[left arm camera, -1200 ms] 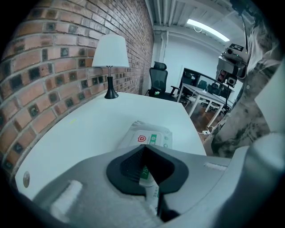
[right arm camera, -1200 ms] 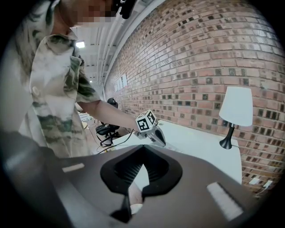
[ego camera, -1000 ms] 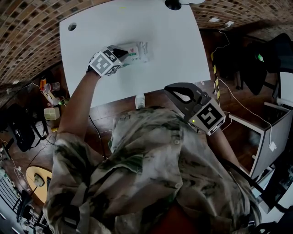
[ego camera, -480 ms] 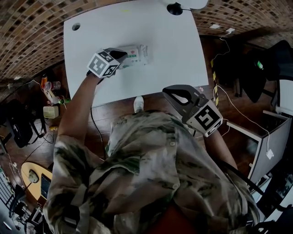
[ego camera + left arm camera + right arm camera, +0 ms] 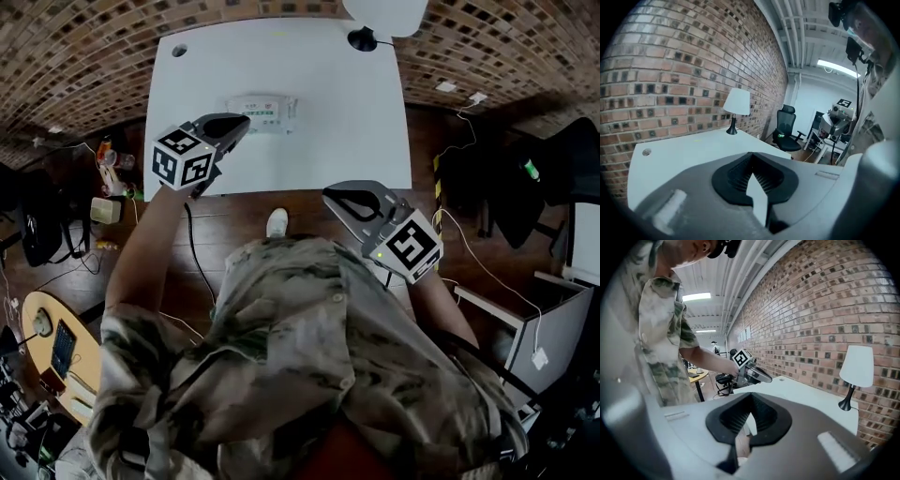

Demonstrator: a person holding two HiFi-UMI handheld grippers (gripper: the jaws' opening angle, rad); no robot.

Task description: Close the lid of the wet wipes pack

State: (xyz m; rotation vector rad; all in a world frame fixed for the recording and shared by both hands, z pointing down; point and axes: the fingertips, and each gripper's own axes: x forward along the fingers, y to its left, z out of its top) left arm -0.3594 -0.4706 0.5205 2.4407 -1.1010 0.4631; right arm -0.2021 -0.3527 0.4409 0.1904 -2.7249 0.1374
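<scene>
Left gripper (image 5: 234, 125), jaws pressed together and empty, hangs at upper left near the wipes pack (image 5: 267, 111) lying on the white table (image 5: 356, 122). Right gripper (image 5: 339, 197), likewise closed and empty, sits mid-frame.

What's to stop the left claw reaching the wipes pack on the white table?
Probably nothing, so yes: the left claw hovers just short of the wipes pack, with only bare table between them. Its jaws are together and empty.
</scene>
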